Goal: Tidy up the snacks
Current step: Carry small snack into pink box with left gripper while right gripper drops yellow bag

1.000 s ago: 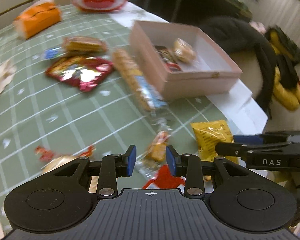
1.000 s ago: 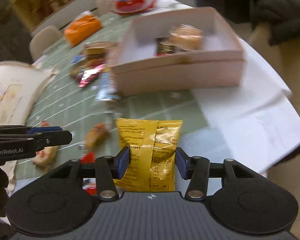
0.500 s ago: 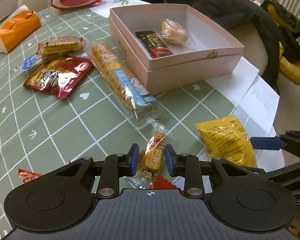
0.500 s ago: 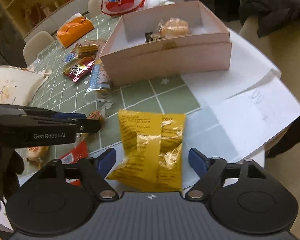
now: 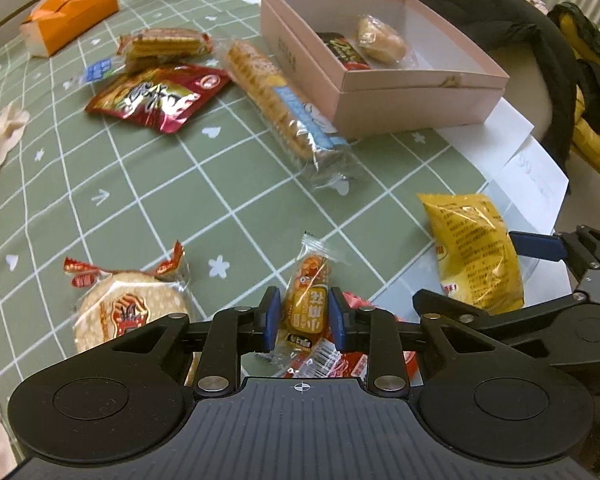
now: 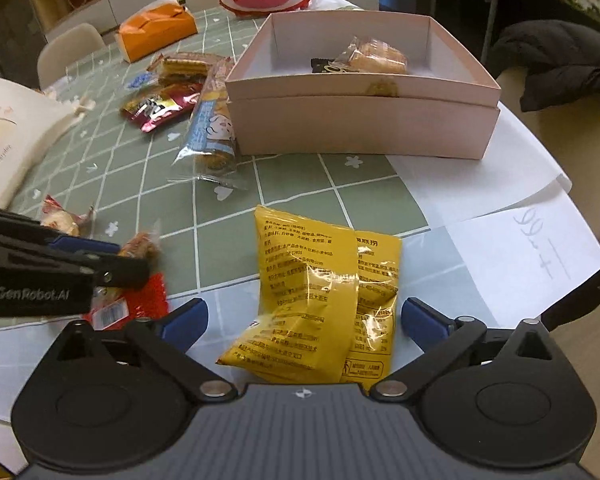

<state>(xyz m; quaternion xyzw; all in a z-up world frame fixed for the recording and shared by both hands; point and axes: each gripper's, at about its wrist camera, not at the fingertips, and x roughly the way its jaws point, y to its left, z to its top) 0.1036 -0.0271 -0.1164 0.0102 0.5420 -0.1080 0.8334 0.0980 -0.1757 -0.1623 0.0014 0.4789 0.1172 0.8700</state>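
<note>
My left gripper (image 5: 303,316) is shut on a small orange snack packet (image 5: 309,300) near the table's front edge. My right gripper (image 6: 304,320) is open, its pads on either side of a yellow snack bag (image 6: 320,304) that lies on the table; the bag also shows in the left wrist view (image 5: 474,248). A pink open box (image 6: 364,92) at the far right holds a wrapped bun (image 6: 374,58) and a dark chocolate bar (image 5: 344,52).
On the green checked tablecloth (image 5: 140,184) lie a long cracker pack (image 5: 288,108), a red bag (image 5: 156,96), a wafer pack (image 5: 168,44), a round rice cracker (image 5: 128,308) and a red packet (image 6: 130,300). An orange tissue box (image 5: 72,16) and papers (image 6: 520,256) lie near the edges.
My right gripper opened and let go of the yellow bag, which now rests on the table. My left gripper closed on the small orange packet and stays on it.
</note>
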